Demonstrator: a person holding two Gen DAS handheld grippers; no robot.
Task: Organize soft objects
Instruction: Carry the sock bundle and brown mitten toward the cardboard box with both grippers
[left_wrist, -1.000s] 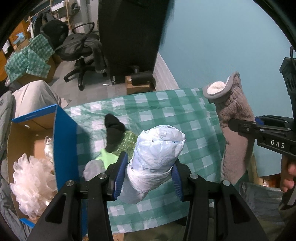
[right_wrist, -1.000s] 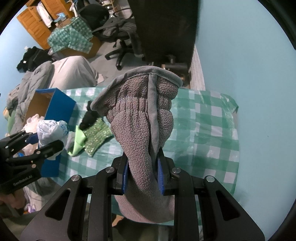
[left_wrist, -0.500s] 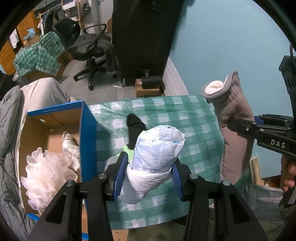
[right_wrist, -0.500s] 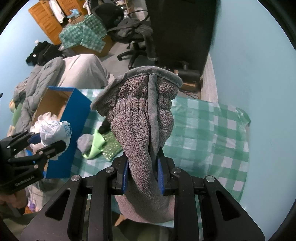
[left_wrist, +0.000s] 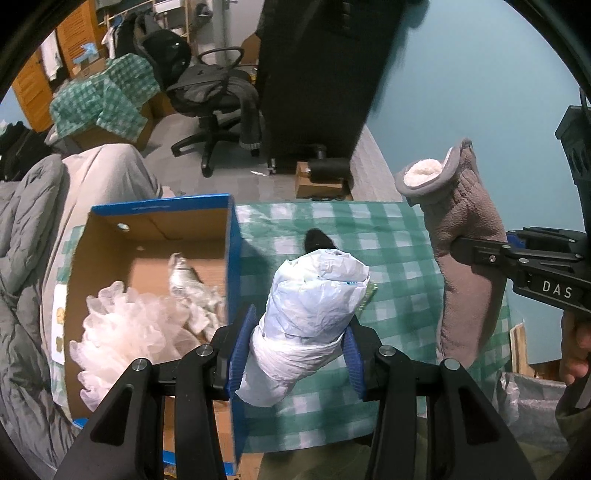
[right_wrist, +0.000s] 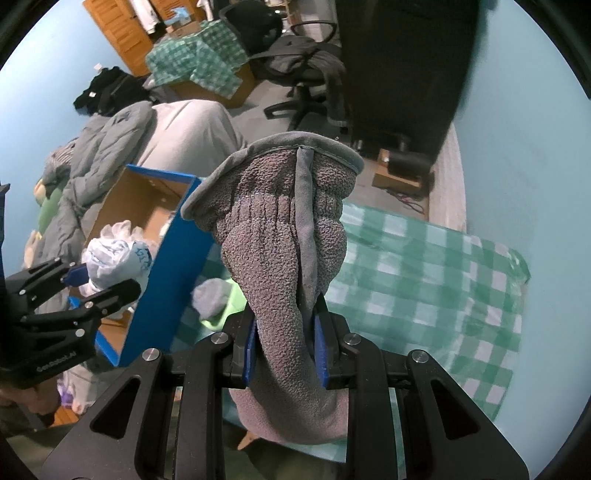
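The rolled white plastic bundle with pale blue print (left_wrist: 312, 314) is sitting clamped between the blue pads of the left gripper (left_wrist: 295, 354), hanging in the air just beside the right wall of the blue-sided cardboard box (left_wrist: 231, 266). The grey-brown fleece slipper with a white fluffy lining (right_wrist: 284, 236) is being squeezed by the closed right gripper (right_wrist: 286, 343), well to the right of the box. Inside the box, a white mesh bath pouf (left_wrist: 122, 332) is lying. The box is resting on the green-and-white checked counter (left_wrist: 391, 266), where a small black fabric item (left_wrist: 318, 239) is lying just right of the box.
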